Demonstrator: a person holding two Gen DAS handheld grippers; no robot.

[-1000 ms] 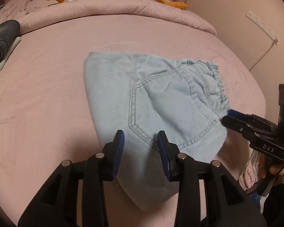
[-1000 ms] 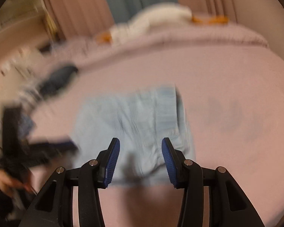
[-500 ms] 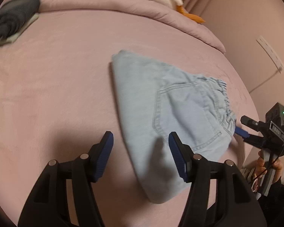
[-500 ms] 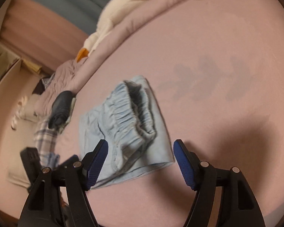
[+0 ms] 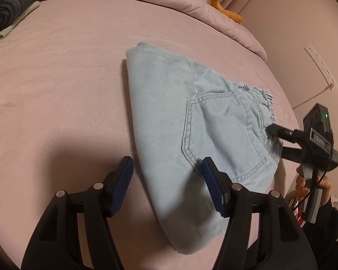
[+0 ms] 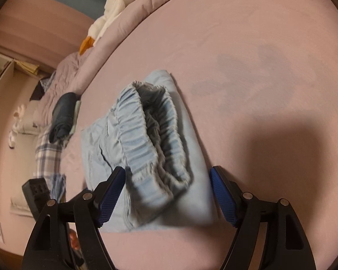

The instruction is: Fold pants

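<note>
Light blue denim pants (image 5: 191, 117) lie folded on the pink bed (image 5: 63, 78), back pocket up. My left gripper (image 5: 167, 180) hovers over their near folded edge. Its jaws are opening, and cloth lies below the gap without the pads pressing on it. In the right wrist view the gathered elastic waistband (image 6: 151, 139) bulges up between the pads of my right gripper (image 6: 167, 191). Those jaws are opening too and stand clear of the cloth. The left wrist view shows the right gripper (image 5: 278, 141) at the waistband end, held by a hand (image 5: 313, 184).
A dark folded garment (image 6: 63, 114) and a plaid cloth (image 6: 47, 155) lie at the bed's far side. A white plush with orange parts (image 5: 216, 2) rests on the rolled duvet (image 5: 169, 2). A power strip (image 5: 320, 67) hangs on the wall. The bed edge runs just behind the waistband.
Both grippers' jaws have spread wider. The right gripper rolled and came in low at the waistband, which now fills its view. The left gripper slid a little along the pants' near edge.
</note>
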